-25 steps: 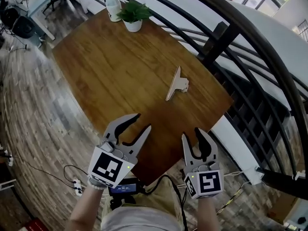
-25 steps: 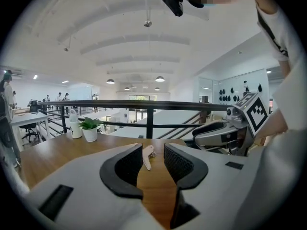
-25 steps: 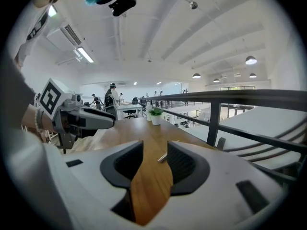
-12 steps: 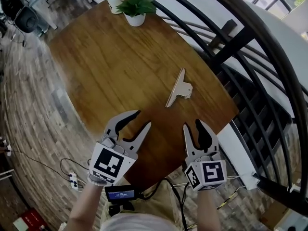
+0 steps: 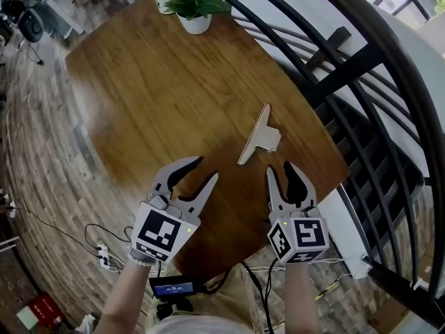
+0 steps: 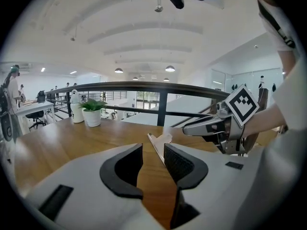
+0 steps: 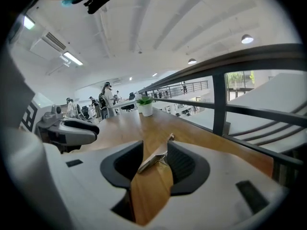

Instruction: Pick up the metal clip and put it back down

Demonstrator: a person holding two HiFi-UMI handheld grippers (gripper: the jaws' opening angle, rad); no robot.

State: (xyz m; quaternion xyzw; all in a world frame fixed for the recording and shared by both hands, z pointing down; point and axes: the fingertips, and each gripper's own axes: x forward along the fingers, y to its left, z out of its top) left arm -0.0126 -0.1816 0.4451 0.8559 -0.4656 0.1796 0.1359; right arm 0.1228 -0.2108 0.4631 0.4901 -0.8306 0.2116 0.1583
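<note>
Metal clip [image 5: 259, 136] lies untouched on the wooden table [image 5: 139, 96], right of centre. Both grippers have drawn nearer to it: the right gripper [image 5: 280, 171] is now just short of it and the left gripper [image 5: 204, 169] is near on its left. Both gape wide and hold nothing. The clip seems lined up with the right jaws, so the pickup is likely next.

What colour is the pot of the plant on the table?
The pot is white, clearest in the left gripper view.

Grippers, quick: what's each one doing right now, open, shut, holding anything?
Left gripper: open, empty.
Right gripper: open, empty; clip lies just ahead, untouched.
</note>
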